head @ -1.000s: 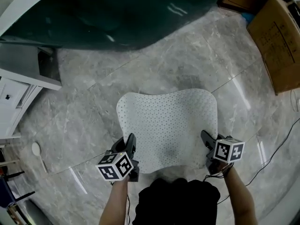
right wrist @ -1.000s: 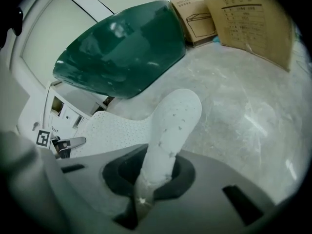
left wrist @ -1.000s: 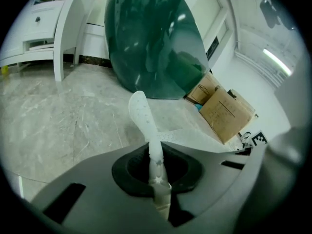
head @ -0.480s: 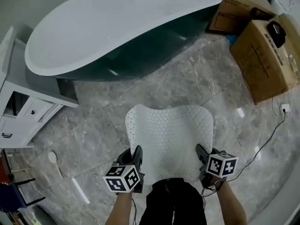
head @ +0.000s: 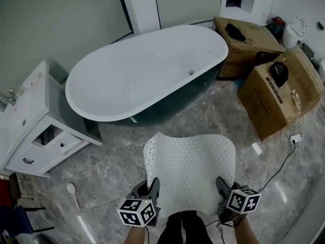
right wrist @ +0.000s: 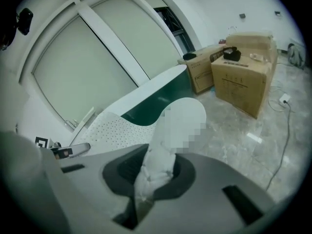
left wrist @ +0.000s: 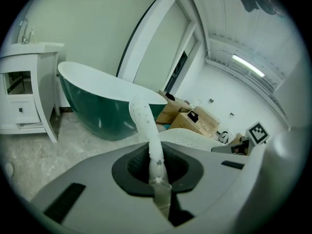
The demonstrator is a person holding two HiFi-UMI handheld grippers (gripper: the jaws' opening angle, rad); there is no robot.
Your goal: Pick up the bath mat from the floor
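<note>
Since a second ago both grippers have risen with the mat, and the tub (head: 147, 70), then cut off, now shows whole beyond it.

Head view: the mat (head: 190, 169) is held out above the floor (head: 117, 161), spread between the left gripper (head: 151, 187) and the right gripper (head: 222, 184), each at a near corner.

Left gripper view: the jaws are pinched narrow on the mat's thin edge, which curls upward.

Right gripper view: the jaws are clamped on a bunched corner.

The mat looks light and rubbery, bendy yet keeping its spread. Two near corners gripped together seem the sound hold.
</note>
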